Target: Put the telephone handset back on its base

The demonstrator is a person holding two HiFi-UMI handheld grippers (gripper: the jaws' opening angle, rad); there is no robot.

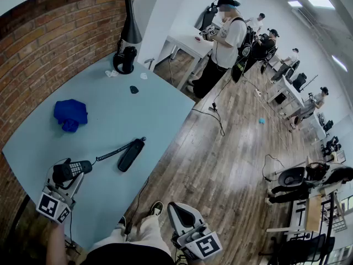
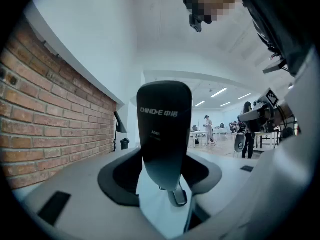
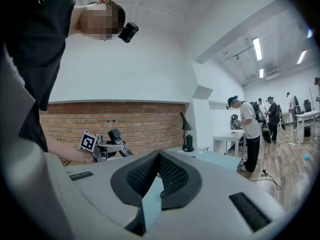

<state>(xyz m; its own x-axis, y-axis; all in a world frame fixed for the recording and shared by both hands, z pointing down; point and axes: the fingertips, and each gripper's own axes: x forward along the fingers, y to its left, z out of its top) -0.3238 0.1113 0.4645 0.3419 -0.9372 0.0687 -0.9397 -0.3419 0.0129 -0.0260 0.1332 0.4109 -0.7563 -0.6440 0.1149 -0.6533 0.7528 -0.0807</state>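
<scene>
Handset [image 2: 164, 129] is clamped upright in your left gripper [image 2: 165, 171], above the table's [image 1: 105, 112] near corner. You're mid-carry: bring it over the base [image 1: 130, 154] just ahead, align lengthwise, then lower. Your right gripper [image 3: 159, 159] is closed, empty.

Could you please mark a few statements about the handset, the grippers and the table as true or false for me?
1. The left gripper grips the telephone handset. True.
2. The handset sits on its base. False: the base lies apart on the table, joined to it only by the coiled cord.
3. The right gripper holds the blue cloth. False: nothing is between its jaws; the cloth lies on the table near the brick wall.
4. A black lamp stands at the table's far corner. True.
</scene>
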